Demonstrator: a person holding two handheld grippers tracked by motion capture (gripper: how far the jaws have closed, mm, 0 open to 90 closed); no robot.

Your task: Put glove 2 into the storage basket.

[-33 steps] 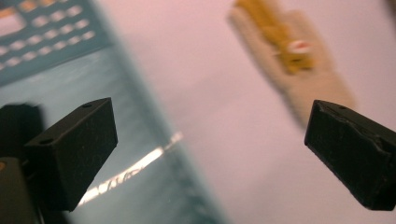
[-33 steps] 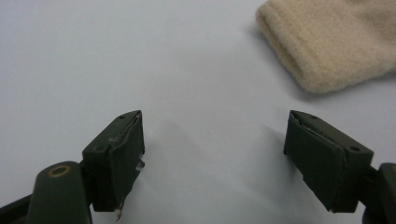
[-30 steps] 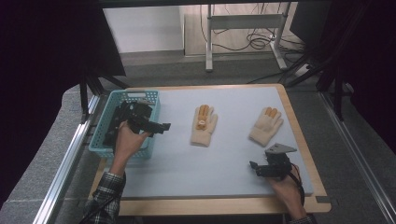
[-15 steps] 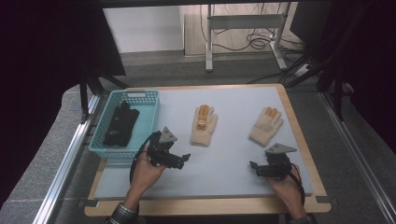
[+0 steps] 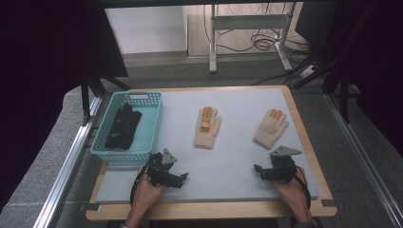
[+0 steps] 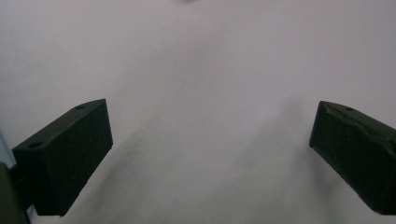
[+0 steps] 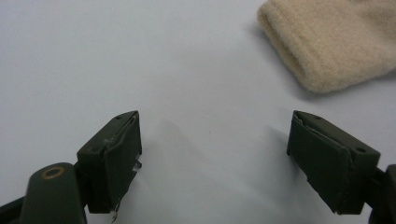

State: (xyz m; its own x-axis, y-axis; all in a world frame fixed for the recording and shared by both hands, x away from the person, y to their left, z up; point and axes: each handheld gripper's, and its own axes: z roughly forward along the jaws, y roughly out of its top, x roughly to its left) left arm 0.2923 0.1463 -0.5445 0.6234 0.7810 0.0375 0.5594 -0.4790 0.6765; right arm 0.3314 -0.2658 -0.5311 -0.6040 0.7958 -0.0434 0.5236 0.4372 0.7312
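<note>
Nearest the person, both hands rest on the front part of the worktop (image 5: 223, 166). The left tongs (image 5: 182, 177) lie low on the pale mat, just in front of the basket's near corner, jaws spread wide with nothing between them; the left gripper view shows only bare mat between the two black jaws. The right tongs (image 5: 257, 169) sit toward the right front, also spread and empty. In the right gripper view, a beige cuff lies just beyond them to the upper right, apart from the jaws.

A little farther back lie two beige gloves with orange fingertips, palms flat, fingers pointing away from the person. The middle glove (image 5: 207, 127) is near the worktop's centre; the right glove (image 5: 271, 128) is just beyond the right tongs. They are well apart from each other.

At the left, the blue basket (image 5: 155, 122) holds a dark pair of gloves (image 5: 123, 126), lying lengthwise inside.

Judging by this layout, the sorting looks about half done: the dark gloves are put away, while both beige gloves remain to be picked up and carried to the basket.
</note>
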